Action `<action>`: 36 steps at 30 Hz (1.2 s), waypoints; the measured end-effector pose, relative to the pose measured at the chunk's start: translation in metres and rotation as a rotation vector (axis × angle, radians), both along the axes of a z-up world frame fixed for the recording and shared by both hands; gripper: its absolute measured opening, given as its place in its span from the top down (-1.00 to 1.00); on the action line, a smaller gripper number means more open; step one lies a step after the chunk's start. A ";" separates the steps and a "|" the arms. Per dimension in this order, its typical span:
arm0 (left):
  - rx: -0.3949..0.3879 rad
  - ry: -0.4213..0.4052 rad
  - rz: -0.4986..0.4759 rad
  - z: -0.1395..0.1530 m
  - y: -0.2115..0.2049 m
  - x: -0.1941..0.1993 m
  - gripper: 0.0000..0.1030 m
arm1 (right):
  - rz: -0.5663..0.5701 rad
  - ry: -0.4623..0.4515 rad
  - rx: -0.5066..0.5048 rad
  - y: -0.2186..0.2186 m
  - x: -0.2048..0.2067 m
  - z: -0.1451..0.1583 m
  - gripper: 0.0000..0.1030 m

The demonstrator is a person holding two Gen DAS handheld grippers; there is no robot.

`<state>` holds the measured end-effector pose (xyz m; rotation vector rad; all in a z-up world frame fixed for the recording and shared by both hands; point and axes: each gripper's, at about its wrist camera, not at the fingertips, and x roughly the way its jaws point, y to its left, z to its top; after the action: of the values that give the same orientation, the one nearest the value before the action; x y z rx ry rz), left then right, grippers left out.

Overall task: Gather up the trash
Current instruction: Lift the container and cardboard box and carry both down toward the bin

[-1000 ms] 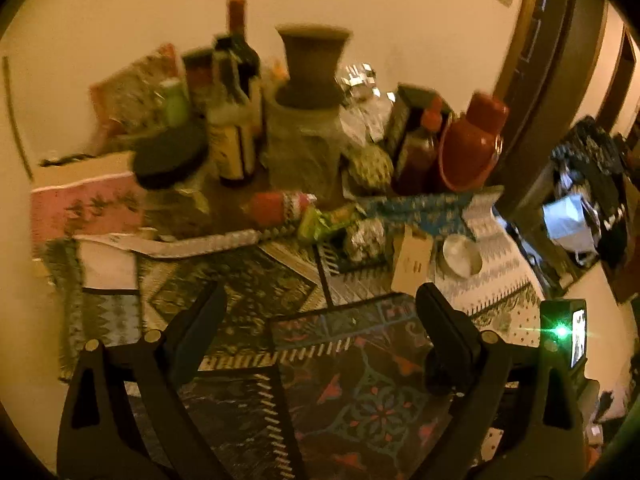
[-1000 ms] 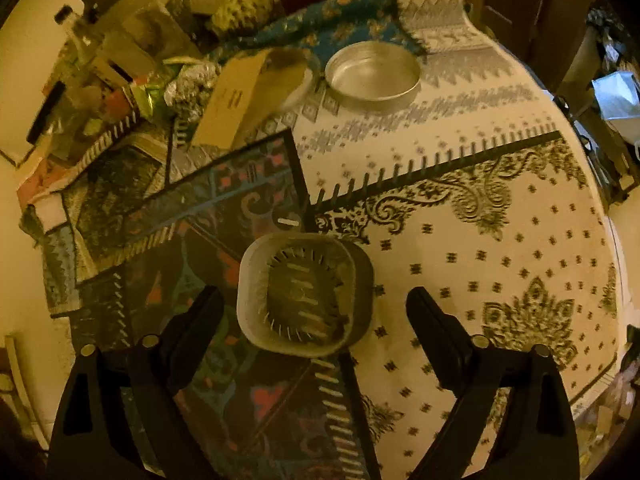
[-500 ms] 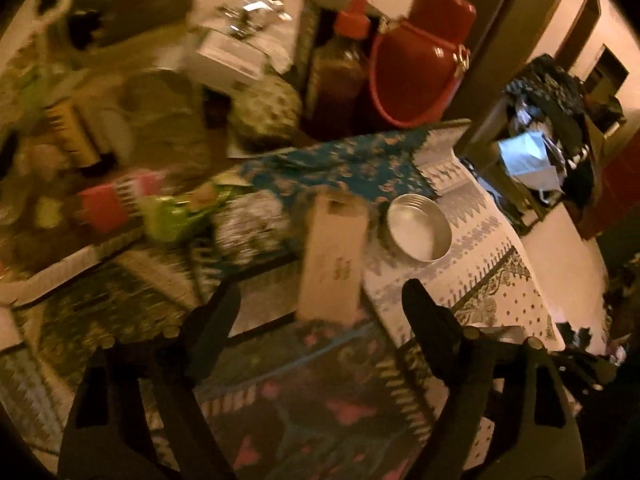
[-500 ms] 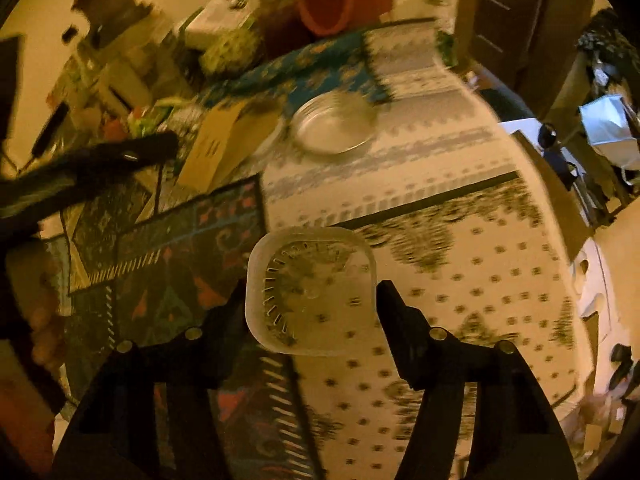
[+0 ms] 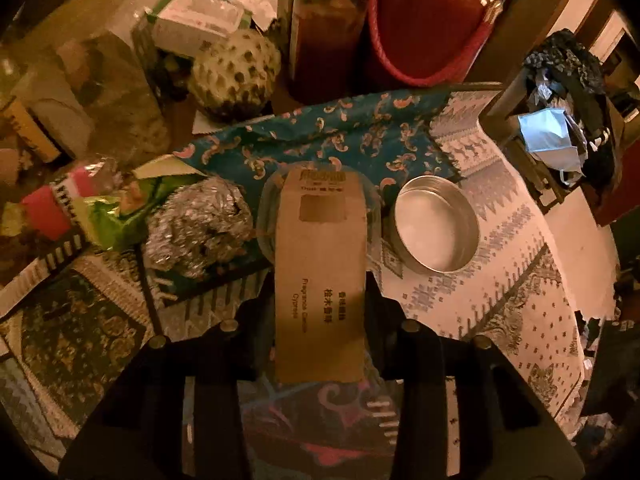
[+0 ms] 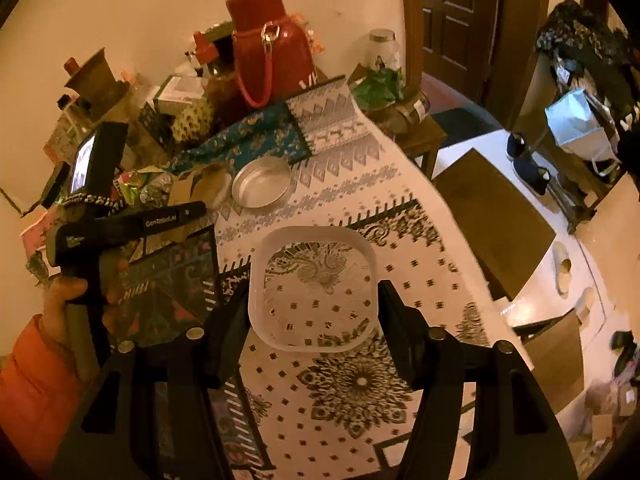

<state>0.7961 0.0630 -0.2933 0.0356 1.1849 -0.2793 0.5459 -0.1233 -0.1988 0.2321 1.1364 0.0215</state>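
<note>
1. The left tongs are closing on a brown paper box; the two black fingers are sitting tight against its long sides near its lower half; the box is lying flat with its far end resting over a clear round lid or dish, which is mostly hidden beneath it.
2. Just left of the box a crumpled foil ball is lying on the counter; a green wrapper is lying beside the foil, further left; whether the two are touching is hard to tell.
3. Just right of the box a shallow round metal tin is standing open side up on the patterned cloth.
4. Behind these, a scaly round fruit, a brown sauce bottle and a red flask with a red cord handle are crowding the back of the counter.
5. The right tongs are gripping a clear plastic tub; the fingers are pressing on its left and right walls; the cloth pattern is showing through its base; the tub seems to be raised off the cloth, though this is uncertain.
6. In the right wrist view the left hand, in an orange sleeve, is holding its gripper handle over the dark part of the cloth.
</note>
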 end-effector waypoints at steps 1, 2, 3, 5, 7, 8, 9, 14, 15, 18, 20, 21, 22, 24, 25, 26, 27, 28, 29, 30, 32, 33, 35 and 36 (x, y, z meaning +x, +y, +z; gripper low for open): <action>0.002 -0.013 0.005 0.007 0.001 -0.005 0.25 | 0.007 -0.010 -0.001 -0.001 -0.002 0.004 -0.12; 0.002 -0.026 0.010 0.013 0.002 -0.009 0.25 | 0.013 -0.019 0.000 -0.003 -0.003 0.007 -0.12; 0.000 -0.047 0.018 0.022 0.003 -0.015 0.25 | 0.019 -0.028 0.003 -0.005 -0.004 0.011 -0.12; -0.005 -0.084 0.034 0.037 0.006 -0.024 0.25 | 0.035 -0.052 0.010 -0.008 -0.005 0.019 -0.12; -0.012 -0.123 0.053 0.055 0.009 -0.036 0.25 | 0.050 -0.074 0.020 -0.010 -0.005 0.026 -0.11; -0.017 -0.147 0.066 0.068 0.011 -0.044 0.25 | 0.061 -0.092 0.027 -0.011 -0.006 0.032 -0.11; -0.023 -0.164 0.075 0.077 0.012 -0.050 0.25 | 0.069 -0.104 0.031 -0.012 -0.006 0.036 -0.11; -0.051 -0.279 0.147 0.133 0.008 -0.090 0.25 | 0.135 -0.197 0.042 -0.019 -0.013 0.067 -0.11; -0.055 -0.300 0.161 0.141 0.005 -0.098 0.25 | 0.153 -0.219 0.042 -0.021 -0.015 0.074 -0.11; -0.074 -0.373 0.207 0.171 -0.003 -0.131 0.25 | 0.203 -0.276 0.058 -0.028 -0.023 0.094 -0.11; -0.080 -0.423 0.238 0.191 -0.009 -0.160 0.25 | 0.238 -0.309 0.066 -0.033 -0.029 0.106 -0.11; -0.078 -0.442 0.250 0.196 -0.012 -0.171 0.25 | 0.259 -0.327 0.072 -0.035 -0.033 0.113 -0.11; -0.074 -0.470 0.270 0.206 -0.016 -0.188 0.25 | 0.276 -0.341 0.079 -0.037 -0.035 0.118 -0.11; -0.065 -0.503 0.297 0.216 -0.021 -0.210 0.25 | 0.315 -0.372 0.099 -0.041 -0.041 0.129 -0.11; -0.060 -0.519 0.311 0.222 -0.022 -0.222 0.25 | 0.333 -0.388 0.110 -0.042 -0.043 0.134 -0.11; -0.056 -0.537 0.328 0.228 -0.023 -0.236 0.25 | 0.345 -0.399 0.118 -0.042 -0.045 0.137 -0.11; -0.054 -0.549 0.340 0.231 -0.023 -0.244 0.25 | 0.361 -0.413 0.127 -0.043 -0.048 0.141 -0.11; -0.050 -0.561 0.353 0.235 -0.023 -0.255 0.25 | 0.375 -0.426 0.137 -0.043 -0.050 0.145 -0.11; -0.046 -0.578 0.367 0.242 -0.024 -0.267 0.25 | 0.386 -0.437 0.148 -0.043 -0.053 0.148 -0.11; -0.044 -0.586 0.373 0.244 -0.024 -0.273 0.25 | 0.394 -0.445 0.156 -0.044 -0.055 0.151 -0.11; -0.033 -0.616 0.388 0.255 -0.022 -0.294 0.25 | 0.412 -0.466 0.181 -0.044 -0.064 0.158 -0.11; -0.028 -0.629 0.394 0.259 -0.023 -0.302 0.25 | 0.418 -0.475 0.189 -0.044 -0.068 0.161 -0.11; -0.023 -0.659 0.404 0.270 -0.023 -0.323 0.25 | 0.427 -0.495 0.202 -0.044 -0.078 0.168 -0.11; -0.026 -0.669 0.407 0.273 -0.023 -0.330 0.25 | 0.430 -0.505 0.208 -0.044 -0.085 0.171 -0.11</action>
<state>0.4662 0.0403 -0.0203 -0.1264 0.5029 0.0806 0.4611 -0.1674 -0.0279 0.1503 0.6608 0.5528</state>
